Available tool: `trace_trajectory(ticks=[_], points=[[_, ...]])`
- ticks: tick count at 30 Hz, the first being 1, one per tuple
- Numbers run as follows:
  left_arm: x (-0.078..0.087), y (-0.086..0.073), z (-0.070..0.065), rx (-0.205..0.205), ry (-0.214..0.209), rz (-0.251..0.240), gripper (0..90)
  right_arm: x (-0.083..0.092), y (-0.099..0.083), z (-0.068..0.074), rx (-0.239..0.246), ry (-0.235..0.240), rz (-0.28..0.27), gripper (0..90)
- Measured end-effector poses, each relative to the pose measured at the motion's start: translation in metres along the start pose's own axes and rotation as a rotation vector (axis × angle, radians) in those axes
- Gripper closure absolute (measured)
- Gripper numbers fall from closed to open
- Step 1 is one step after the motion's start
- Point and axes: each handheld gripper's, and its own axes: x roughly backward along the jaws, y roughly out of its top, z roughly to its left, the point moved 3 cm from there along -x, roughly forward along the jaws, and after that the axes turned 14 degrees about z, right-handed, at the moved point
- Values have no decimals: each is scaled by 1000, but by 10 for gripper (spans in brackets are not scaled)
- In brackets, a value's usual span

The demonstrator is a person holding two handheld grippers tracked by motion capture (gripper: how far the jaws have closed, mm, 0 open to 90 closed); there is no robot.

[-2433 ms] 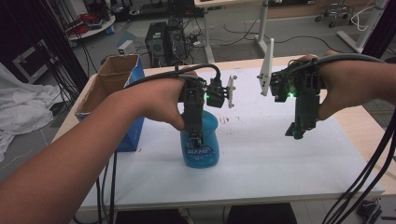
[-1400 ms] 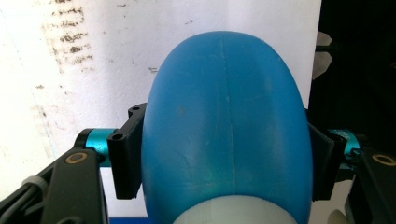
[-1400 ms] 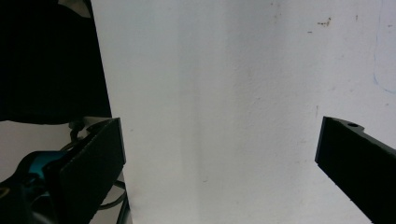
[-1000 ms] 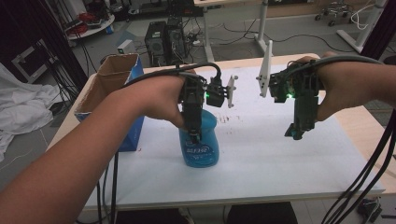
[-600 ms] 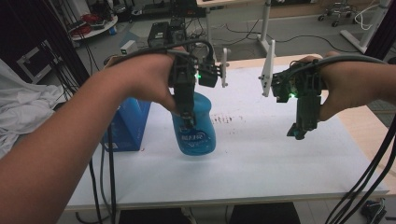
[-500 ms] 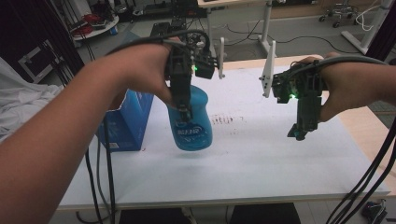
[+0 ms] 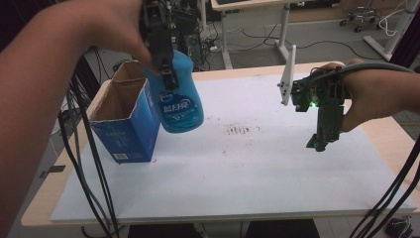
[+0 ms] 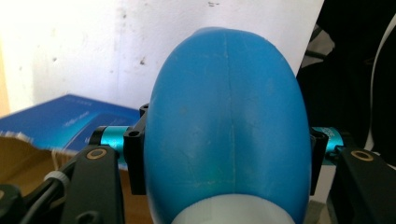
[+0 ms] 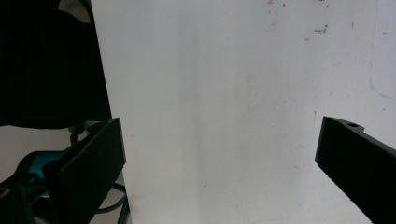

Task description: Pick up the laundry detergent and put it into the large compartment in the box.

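I have the blue bottle (image 7: 177,94) up in the air, off the table (image 7: 257,173). My left gripper (image 7: 167,74) holds it from above, and its jaws squeeze the bottle near its top, one on each side. In the left gripper view the bottle (image 8: 226,126) sits snug between the two jaws and hangs down away from me.

Just beside the bottle, on the far side from my other hand, stands a blue box (image 7: 126,116). Its top is open and I can see brown cardboard inside. The bottom of the bottle hangs lower than the rim of the box, and the two look very close. I cannot tell if they touch.

I think I am in the middle of carrying the bottle to the box, to put it in. Next I need to lift the bottle a bit more, so its bottom clears the rim. Then I move it over the opening and lower it straight down. If I go sideways too soon, I could knock the box over.

My right gripper (image 7: 324,141) hangs over the white table, well apart from the bottle. Its jaws stand wide open and hold nothing. In the right gripper view there is just bare table between them.
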Motion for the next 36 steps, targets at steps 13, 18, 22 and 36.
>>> trace_trajectory(ticks=[13, 18, 22, 36], points=[[24, -57, 39, 268, -58, -68, 386, -1, 2, -3, 4, 8, 4, 7], [23, -84, 55, 377, -92, -93, 385, -1, 3, -6, -2, 14, -10, 7], [19, -102, 65, 445, -101, -92, 385, -3, 3, -9, -11, 19, -16, 7], [-5, -129, 85, 618, -114, -37, 385, -7, 8, -15, -10, 29, 5, 7]])
